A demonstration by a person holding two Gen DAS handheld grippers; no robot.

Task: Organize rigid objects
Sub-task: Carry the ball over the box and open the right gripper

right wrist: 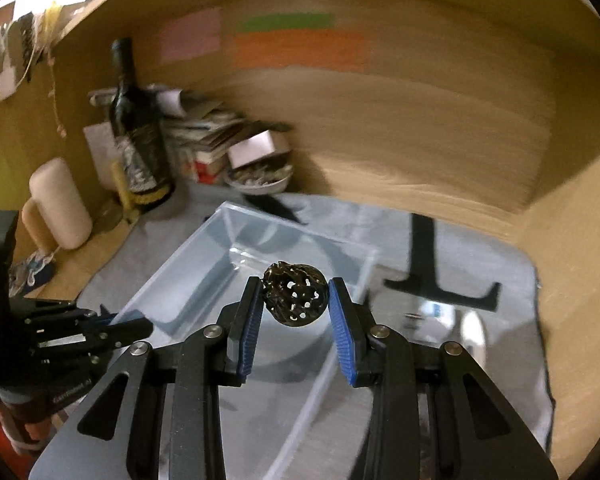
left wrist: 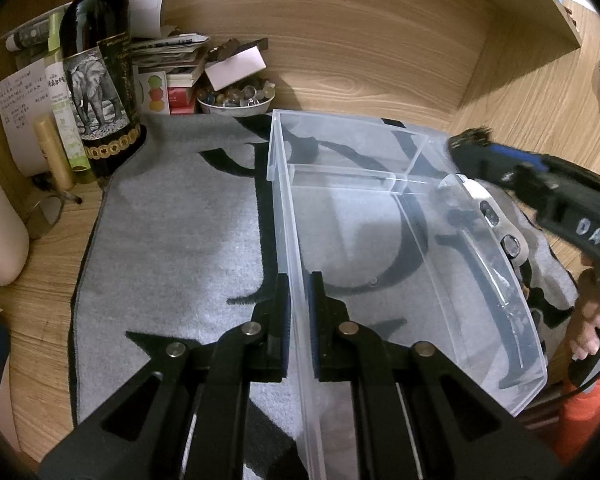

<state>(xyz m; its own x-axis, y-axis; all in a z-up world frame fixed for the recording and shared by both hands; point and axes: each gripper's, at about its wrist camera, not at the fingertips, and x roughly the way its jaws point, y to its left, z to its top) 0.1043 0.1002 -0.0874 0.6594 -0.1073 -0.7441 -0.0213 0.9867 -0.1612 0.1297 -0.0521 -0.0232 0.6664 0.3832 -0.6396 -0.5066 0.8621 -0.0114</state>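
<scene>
**Perforated ball held over the clear organiser box**

The left gripper point(left wrist: 299, 312) is clamping its two black fingers tight on the near-left wall of the clear plastic compartment box point(left wrist: 296, 240), one finger outside and one inside the wall. The box is sitting on a grey felt mat with black markings point(left wrist: 172, 240), which is lying on a wooden desk point(left wrist: 380, 60).

The right gripper point(right wrist: 294, 300) is gripping a dark, round metal ball pierced with small holes point(right wrist: 296, 294) between its blue ribbed pads point(right wrist: 342, 340) — the jaws are standing partly apart, filled by the ball. It is hanging above the box's interior, near the divider; the background in the right wrist view is smeared by motion blur.

At the back left a dark wine bottle with an elephant label point(left wrist: 96, 80) is standing beside a white bowl of glass marbles point(left wrist: 236, 100) — both are resting well apart from the grippers
</scene>
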